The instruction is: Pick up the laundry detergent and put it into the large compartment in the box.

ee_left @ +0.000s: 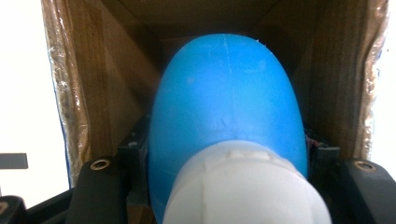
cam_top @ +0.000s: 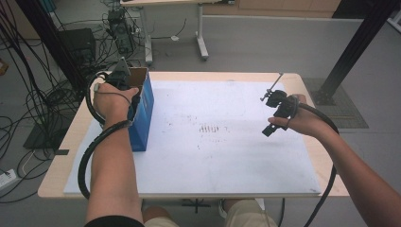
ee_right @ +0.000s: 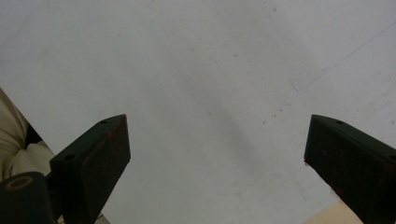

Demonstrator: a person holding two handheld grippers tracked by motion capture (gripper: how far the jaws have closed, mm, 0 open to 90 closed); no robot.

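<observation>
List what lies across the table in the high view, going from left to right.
Left gripper at the open top of the blue box → bare white mat with faint dark marks → right gripper, held above the mat near its right edge.

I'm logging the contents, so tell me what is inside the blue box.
Inside the blue box, between its brown cardboard walls, the left gripper holds a blue bulb with a white base. The bulb hides the box's bottom.

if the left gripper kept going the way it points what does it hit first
Probably the bottom of the cardboard box: the left gripper, shut on a blue bulb-shaped object, points down into it. How far off the bottom is remains unclear.
</observation>
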